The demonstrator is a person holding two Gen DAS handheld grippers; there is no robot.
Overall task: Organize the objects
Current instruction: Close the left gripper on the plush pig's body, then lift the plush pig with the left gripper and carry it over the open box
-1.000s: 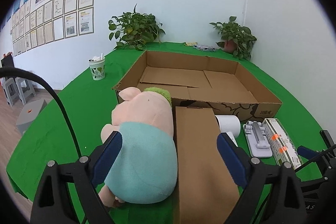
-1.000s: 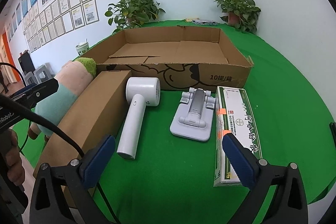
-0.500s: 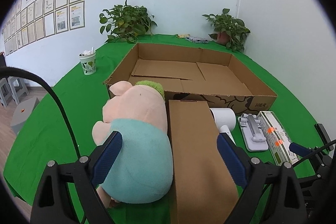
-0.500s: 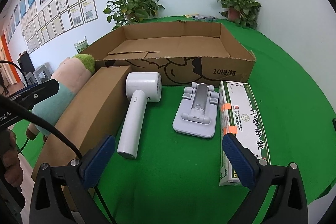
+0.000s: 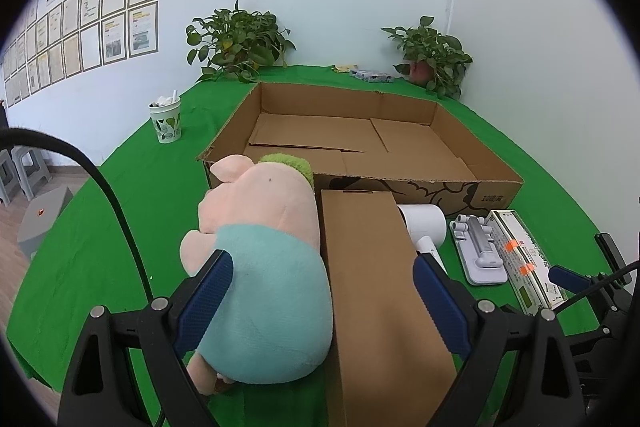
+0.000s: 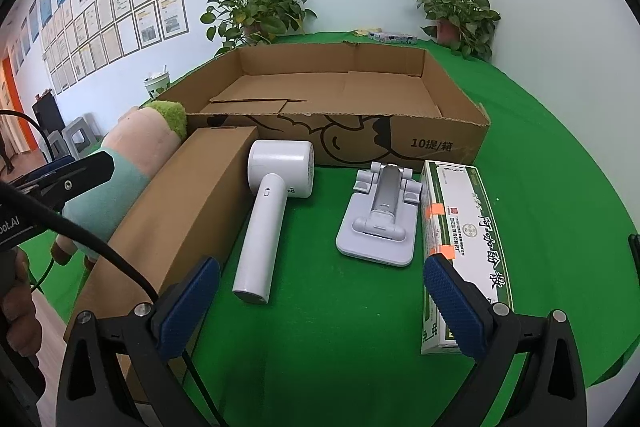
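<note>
Left gripper (image 5: 320, 291): jaws wide apart, blue pads clear of everything. It hangs over the near ends of the plush pig (image 5: 264, 267) and the long brown carton (image 5: 372, 287); the left pad sits in front of the pig's teal body, the right pad in front of the carton's right edge. Can't confirm any contact from the left wrist view, and nothing is clamped.

Right gripper (image 6: 320, 299): also wide, nothing between the pads except bare green tablecloth (image 6: 320, 339). The left pad is just beside the long brown carton's near right edge, the right pad overlaps the green-and-white box (image 6: 464, 239) in the view; whether it touches can't be told.

Landmark is the open cardboard tray (image 6: 440, 143), flaps flat inside, no items in it. All task items lie in a row against or near its front wall:
- plush pig at the tray's front left corner, green-topped head touching or nearly touching the wall
- long brown carton just right of the pig, pressed against it, far end at the wall
- white hair dryer (image 6: 272, 203) next, head near the wall, handle pointing away from it
- white folding stand (image 6: 380, 219) next, just off the wall
- green-and-white box at the tray's front right corner, just beside the stand

Behind the tray: two potted plants (image 5: 240, 43). Left of it: a paper cup (image 5: 166, 121).
</note>
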